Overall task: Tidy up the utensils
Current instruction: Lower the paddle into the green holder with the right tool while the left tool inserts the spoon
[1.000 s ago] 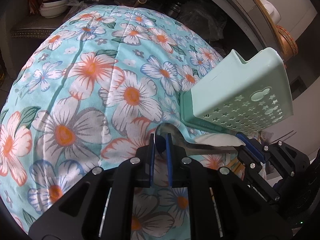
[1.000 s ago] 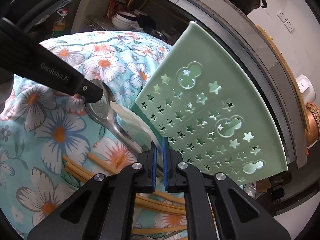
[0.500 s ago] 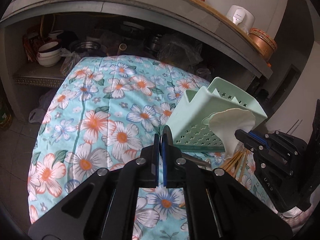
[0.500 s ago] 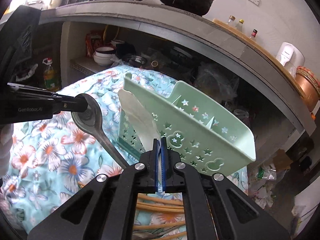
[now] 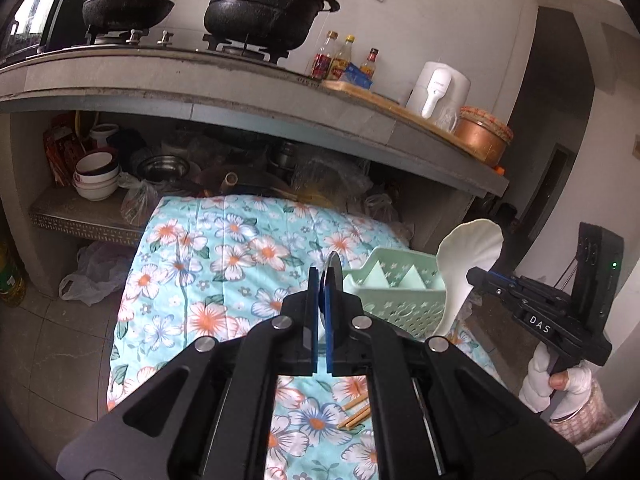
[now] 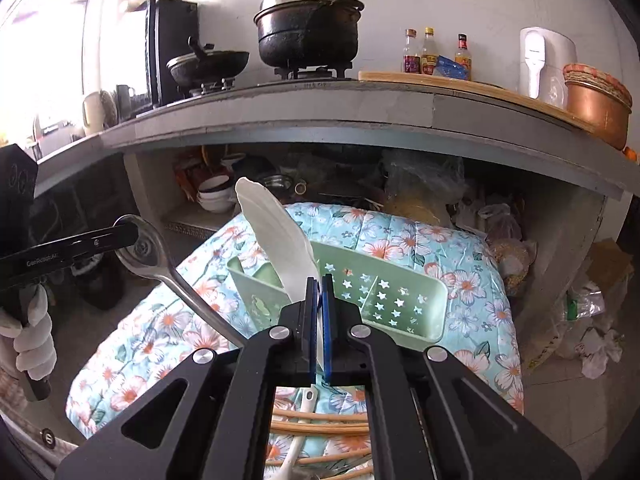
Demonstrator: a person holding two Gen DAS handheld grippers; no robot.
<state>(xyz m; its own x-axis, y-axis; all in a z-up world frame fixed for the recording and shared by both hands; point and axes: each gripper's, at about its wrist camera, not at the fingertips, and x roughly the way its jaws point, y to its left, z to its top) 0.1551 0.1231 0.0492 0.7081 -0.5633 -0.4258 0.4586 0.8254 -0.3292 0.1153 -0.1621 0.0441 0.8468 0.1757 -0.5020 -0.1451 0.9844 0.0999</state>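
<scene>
My left gripper (image 5: 321, 280) is shut on a metal spoon (image 5: 335, 270), seen edge-on between the blue pads and held up above the floral cloth. The right wrist view shows that spoon's bowl (image 6: 146, 246) pinched at the left gripper's tip (image 6: 134, 236), its handle slanting down. My right gripper (image 6: 319, 292) is shut on a white rice spoon (image 6: 276, 236) that stands up in front of the green star-holed basket (image 6: 384, 296). From the left wrist view, the right gripper (image 5: 474, 276) holds that white spoon (image 5: 468, 248) just right of the basket (image 5: 394, 292).
Wooden chopsticks (image 6: 320, 420) and another white spoon (image 6: 298, 440) lie on the floral cloth (image 5: 224, 264) near me. Beyond it runs a concrete counter (image 5: 240, 92) with pots, bottles and a kettle, and a cluttered shelf of bowls (image 5: 96, 176) below. White-gloved hands hold both grippers.
Both grippers have risen from the cloth with their spoons and levelled out, so the counter and stove come into view. The basket now lies lower and farther off.
</scene>
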